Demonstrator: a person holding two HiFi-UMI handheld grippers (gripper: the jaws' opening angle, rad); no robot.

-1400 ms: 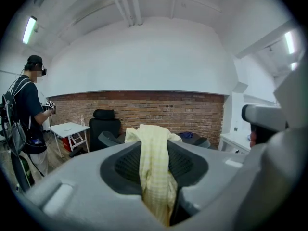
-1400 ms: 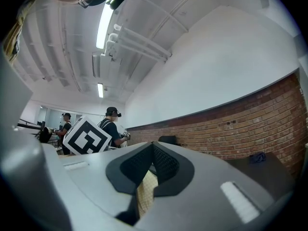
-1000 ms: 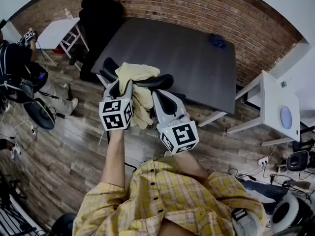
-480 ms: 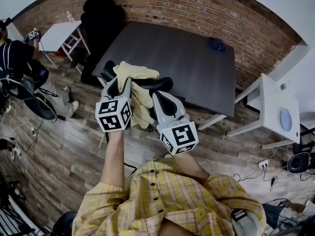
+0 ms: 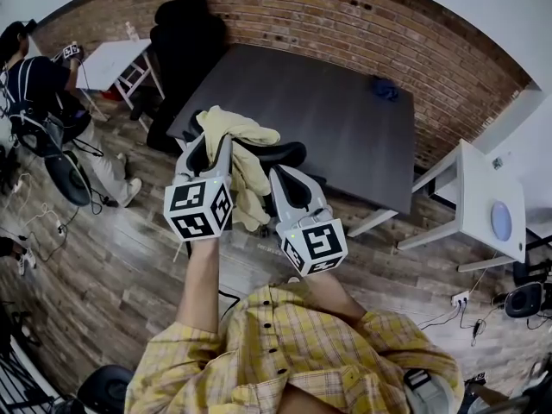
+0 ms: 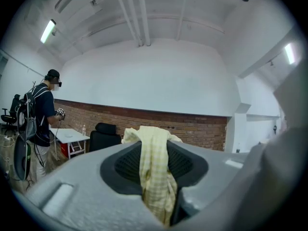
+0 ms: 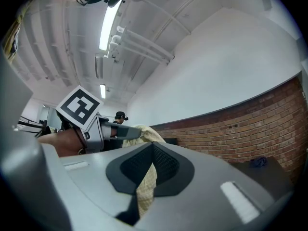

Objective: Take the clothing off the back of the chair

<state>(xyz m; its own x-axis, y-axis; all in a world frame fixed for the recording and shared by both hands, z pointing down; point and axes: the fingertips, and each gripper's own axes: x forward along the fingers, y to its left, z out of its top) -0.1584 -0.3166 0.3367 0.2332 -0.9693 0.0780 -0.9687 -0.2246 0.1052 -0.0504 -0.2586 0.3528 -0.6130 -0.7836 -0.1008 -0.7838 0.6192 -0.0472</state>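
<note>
Both grippers hold the cloth [image 5: 244, 149], a pale yellow garment. The left gripper [image 5: 210, 149] has its jaws clamped on a bunched fold near the top, and its own view shows the checked fabric pinched between the pads and spilling over their far edge. The right gripper [image 5: 289, 175] sits just beside it, a little lower. Its jaws are also closed on the cloth, with a narrow strip of fabric caught in the slot between the pads. In the head view the cloth is gathered into a lump above and to the left of the chair back [image 5: 274, 154], with a tail hanging between the two grippers. The chair back's dark curved top rail shows just behind the cloth, in front of the table [image 5: 328, 102]. The grasp seems done and the lift looks partly made, since most of the fabric sits higher than the rail. I cannot tell whether the hanging part touches the rail or is caught on it, because the cloth and the grippers hide that spot. What is left, as I judge it, is to bring the whole garment up and away until nothing lies over the chair. The hanging tail is the part most likely to snag on the way.
</note>
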